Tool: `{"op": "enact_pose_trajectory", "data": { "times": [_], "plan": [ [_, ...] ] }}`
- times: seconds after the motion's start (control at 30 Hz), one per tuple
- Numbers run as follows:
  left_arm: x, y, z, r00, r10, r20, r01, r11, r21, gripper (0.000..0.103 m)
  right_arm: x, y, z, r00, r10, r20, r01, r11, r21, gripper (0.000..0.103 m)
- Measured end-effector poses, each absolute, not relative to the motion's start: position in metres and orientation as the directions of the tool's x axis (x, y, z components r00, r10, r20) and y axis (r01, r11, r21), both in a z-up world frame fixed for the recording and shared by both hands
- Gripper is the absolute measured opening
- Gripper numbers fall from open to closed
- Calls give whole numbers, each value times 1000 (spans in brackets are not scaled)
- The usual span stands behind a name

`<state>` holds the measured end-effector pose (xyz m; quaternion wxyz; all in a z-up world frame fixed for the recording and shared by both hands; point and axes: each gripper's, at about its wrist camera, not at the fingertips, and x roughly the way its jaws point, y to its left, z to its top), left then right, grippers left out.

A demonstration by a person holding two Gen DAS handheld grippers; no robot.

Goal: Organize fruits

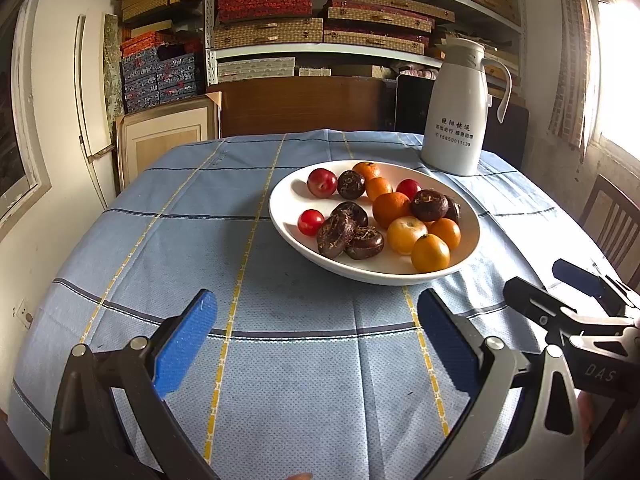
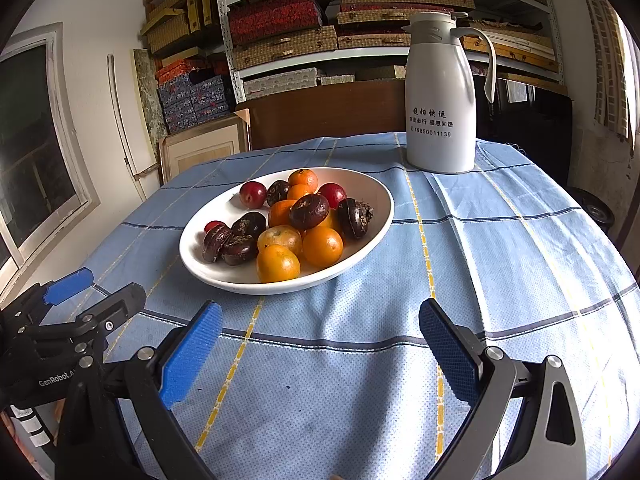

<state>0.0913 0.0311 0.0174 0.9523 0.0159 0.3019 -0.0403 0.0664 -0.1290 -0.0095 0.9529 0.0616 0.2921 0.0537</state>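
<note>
A white bowl (image 1: 288, 196) (image 2: 200, 240) stands on the blue checked tablecloth and holds mixed fruit: several small oranges (image 1: 430, 253) (image 2: 278, 263), several dark brown water chestnuts (image 1: 335, 235) (image 2: 309, 211) and three red plums (image 1: 322, 182) (image 2: 253, 194). My left gripper (image 1: 318, 312) is open and empty above the cloth, in front of the bowl and to its left. My right gripper (image 2: 320, 320) is open and empty, in front of the bowl and to its right. Each gripper shows at the edge of the other's view (image 1: 560, 292) (image 2: 92, 292).
A white thermos jug (image 1: 454, 108) (image 2: 440, 96) stands behind the bowl at the table's far right. Shelves stacked with boxes (image 1: 320, 12) fill the back wall. A wooden chair (image 1: 612, 224) stands at the right, a window frame (image 2: 36, 160) at the left.
</note>
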Motion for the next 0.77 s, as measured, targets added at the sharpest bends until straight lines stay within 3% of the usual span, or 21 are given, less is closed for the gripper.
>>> {"op": "enact_pose_trajectory", "data": {
  "times": [0.77],
  "plan": [
    [87, 27, 19, 829, -48, -558, 84, 996, 39, 98, 67, -129, -9, 823, 138, -551, -66, 987, 149, 99]
  ]
}}
